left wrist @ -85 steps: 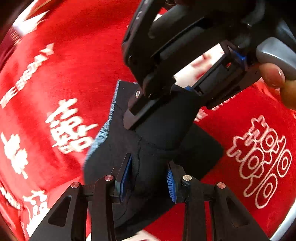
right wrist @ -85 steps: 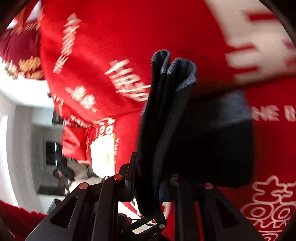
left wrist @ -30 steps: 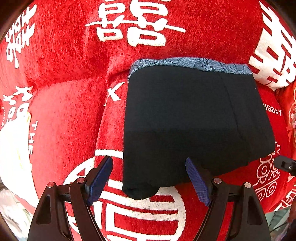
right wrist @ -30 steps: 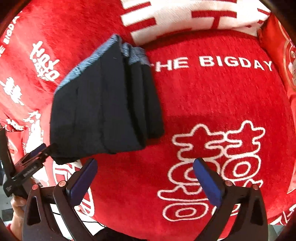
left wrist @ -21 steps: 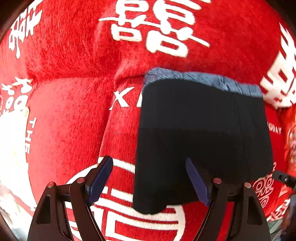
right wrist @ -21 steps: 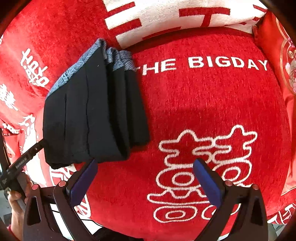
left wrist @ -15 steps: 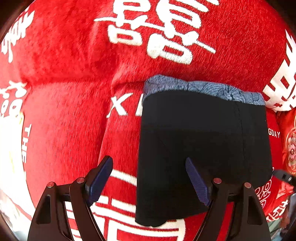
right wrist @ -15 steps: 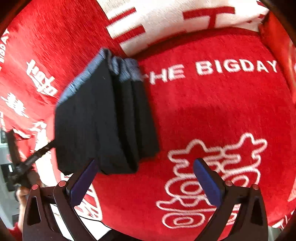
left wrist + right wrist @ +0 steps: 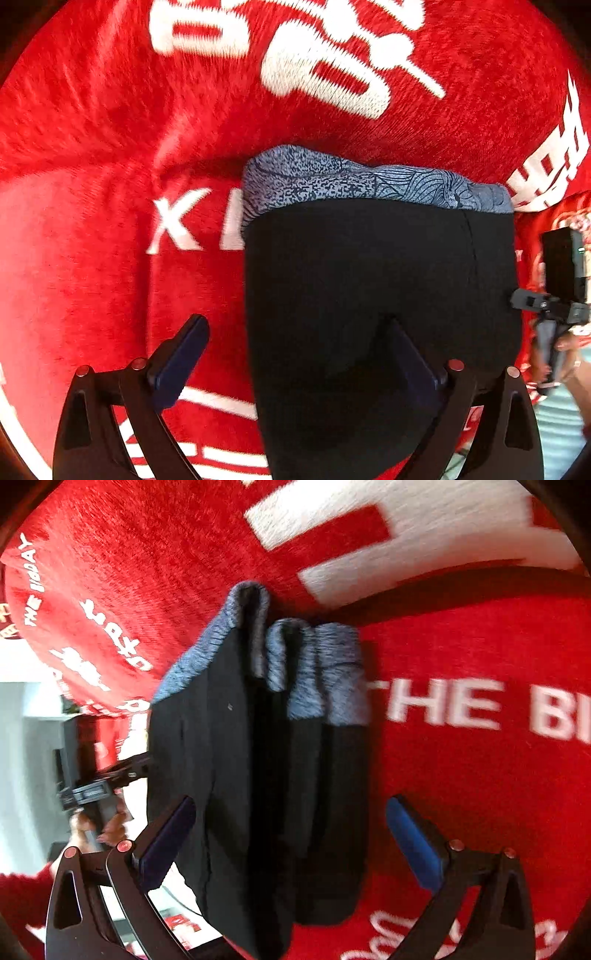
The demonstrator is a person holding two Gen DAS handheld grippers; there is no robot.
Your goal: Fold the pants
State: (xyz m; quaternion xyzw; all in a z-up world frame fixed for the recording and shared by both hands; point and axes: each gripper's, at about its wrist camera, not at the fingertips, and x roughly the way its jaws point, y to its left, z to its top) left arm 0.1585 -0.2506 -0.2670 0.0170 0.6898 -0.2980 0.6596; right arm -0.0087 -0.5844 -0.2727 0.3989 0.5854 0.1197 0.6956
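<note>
Both cameras now sit closer over the folded pants [image 9: 380,295], which lie flat on the red blanket [image 9: 92,258], waistband at the far end. Our left gripper [image 9: 295,354] is opening wider, its right finger over the black cloth and pinching nothing; our right gripper [image 9: 291,834] straddles the stack with jaws spread, clear of it. We should press the layers square and even. No containers show.

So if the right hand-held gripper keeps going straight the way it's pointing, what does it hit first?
Most likely the folded black pants, which lie between the open fingers of the right hand-held gripper, with the red blanket beneath; depth is hard to judge.
</note>
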